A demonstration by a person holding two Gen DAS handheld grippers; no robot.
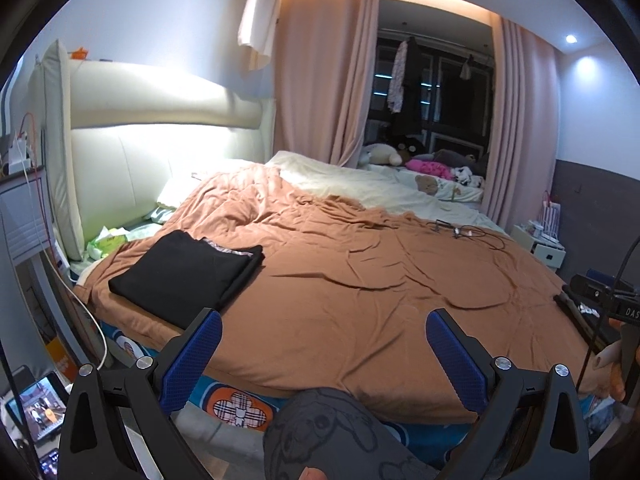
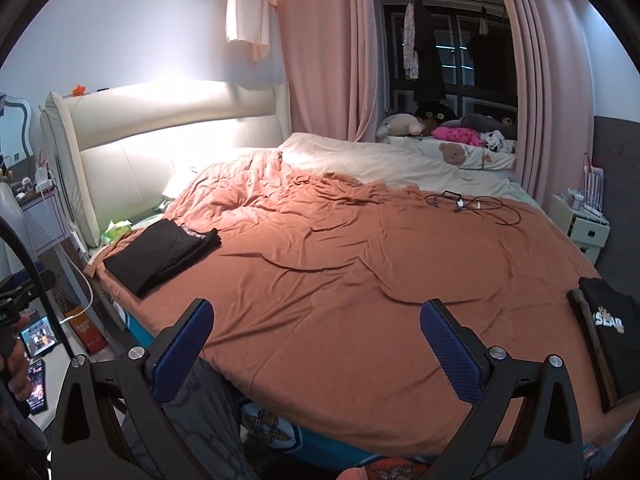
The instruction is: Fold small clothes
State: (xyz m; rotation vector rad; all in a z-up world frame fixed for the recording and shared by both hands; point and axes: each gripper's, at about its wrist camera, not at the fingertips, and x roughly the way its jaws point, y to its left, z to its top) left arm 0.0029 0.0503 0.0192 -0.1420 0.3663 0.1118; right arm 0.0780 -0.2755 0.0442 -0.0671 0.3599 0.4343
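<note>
- Clothes: folded black garment (image 1: pixel 182 276) lies flat at the bed's left edge near the headboard (image 1: pixel 160 136); another black printed garment (image 2: pixel 612 328) sits at the right edge.
- Likely light, soft, floppy knit; pinch at a corner or hem.
- Left tool (image 1: pixel 324 344) and right tool (image 2: pixel 316 336): both spread wide, empty, over the wrinkled orange blanket (image 1: pixel 360 280).
</note>
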